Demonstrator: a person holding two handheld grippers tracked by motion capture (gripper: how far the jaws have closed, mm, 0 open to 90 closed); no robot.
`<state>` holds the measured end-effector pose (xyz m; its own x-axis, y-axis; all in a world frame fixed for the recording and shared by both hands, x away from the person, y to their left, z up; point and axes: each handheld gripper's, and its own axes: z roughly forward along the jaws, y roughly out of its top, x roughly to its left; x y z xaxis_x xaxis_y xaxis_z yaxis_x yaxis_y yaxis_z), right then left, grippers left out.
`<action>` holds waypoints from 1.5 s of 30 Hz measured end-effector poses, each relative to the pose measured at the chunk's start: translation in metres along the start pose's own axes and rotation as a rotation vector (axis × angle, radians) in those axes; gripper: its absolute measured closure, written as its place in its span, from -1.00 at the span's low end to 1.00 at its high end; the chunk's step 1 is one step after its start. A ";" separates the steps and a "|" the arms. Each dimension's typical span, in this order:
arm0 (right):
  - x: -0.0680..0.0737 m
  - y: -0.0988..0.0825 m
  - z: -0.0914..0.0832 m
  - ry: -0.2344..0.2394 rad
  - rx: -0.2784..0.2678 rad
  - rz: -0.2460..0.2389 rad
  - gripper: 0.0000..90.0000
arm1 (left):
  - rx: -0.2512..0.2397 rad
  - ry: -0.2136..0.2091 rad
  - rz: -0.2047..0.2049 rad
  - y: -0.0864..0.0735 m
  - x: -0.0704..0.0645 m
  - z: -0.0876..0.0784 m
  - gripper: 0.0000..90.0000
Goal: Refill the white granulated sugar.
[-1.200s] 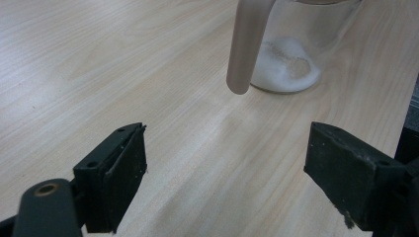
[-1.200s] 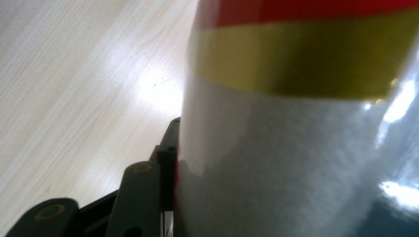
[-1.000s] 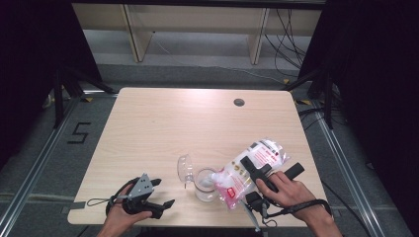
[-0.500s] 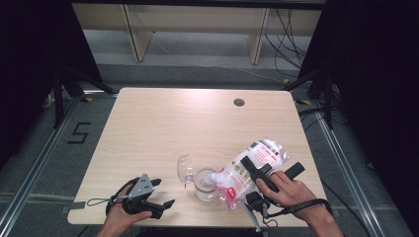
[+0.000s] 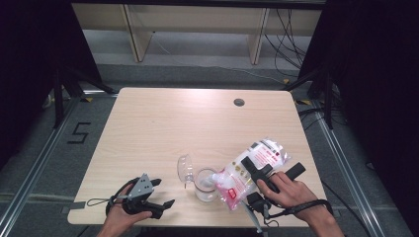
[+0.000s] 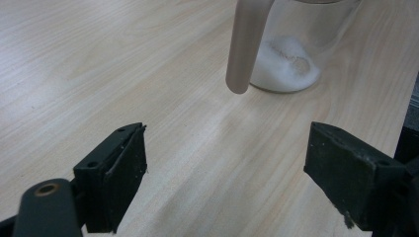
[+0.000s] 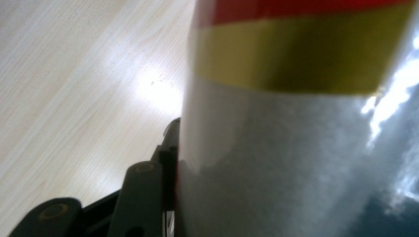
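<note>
Tilting over the glass jar [image 5: 205,183], the plastic bag [image 5: 249,169] of white powder lay slanted from upper right down to lower left, its low corner at the jar's mouth. The right gripper [image 5: 260,173] held that bag across its middle — the fingers were clamped on either side of it, and in the right gripper view the bag's clear film with a yellow and a red band [image 7: 301,98] pressed against the one finger [image 7: 148,197] that could be seen. The person's right hand [image 5: 286,190] gripped the handle behind, near the bench's front right edge.

The jar stood upright on the pale wooden bench [image 5: 197,123], close to the front edge and a little right of the middle. Its hinged lid [image 5: 185,169] hung open just to the left, tilted. In the left gripper view a small heap of white powder [image 6: 286,61] sat on the jar's bottom, and the lid's rim [image 6: 246,44] dropped down in front of the glass.

The left gripper [image 5: 157,193] rested low at the front left corner, well apart from the jar — its fingers [image 6: 121,175] stood wide apart with nothing between them, only bare wood. The left hand [image 5: 123,212] held it from behind, the grey plate on top.

A dark round hole cover [image 5: 239,102] sat far back on the right.
</note>
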<state>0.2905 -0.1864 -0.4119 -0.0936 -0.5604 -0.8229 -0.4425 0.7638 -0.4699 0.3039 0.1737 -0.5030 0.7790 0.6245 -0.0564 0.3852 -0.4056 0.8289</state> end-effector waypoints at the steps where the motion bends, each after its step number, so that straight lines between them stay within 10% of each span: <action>1: 0.000 0.000 0.000 0.001 0.000 0.001 0.26 | 0.005 -0.001 0.016 0.000 0.001 0.000 -0.65; 45: 0.000 -0.001 0.000 0.002 -0.015 0.003 0.28 | 0.004 -0.002 0.014 0.000 0.001 -0.001 -0.65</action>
<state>0.2910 -0.1871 -0.4118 -0.0970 -0.5587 -0.8237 -0.4560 0.7606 -0.4622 0.3044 0.1747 -0.5024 0.7853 0.6174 -0.0454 0.3758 -0.4172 0.8275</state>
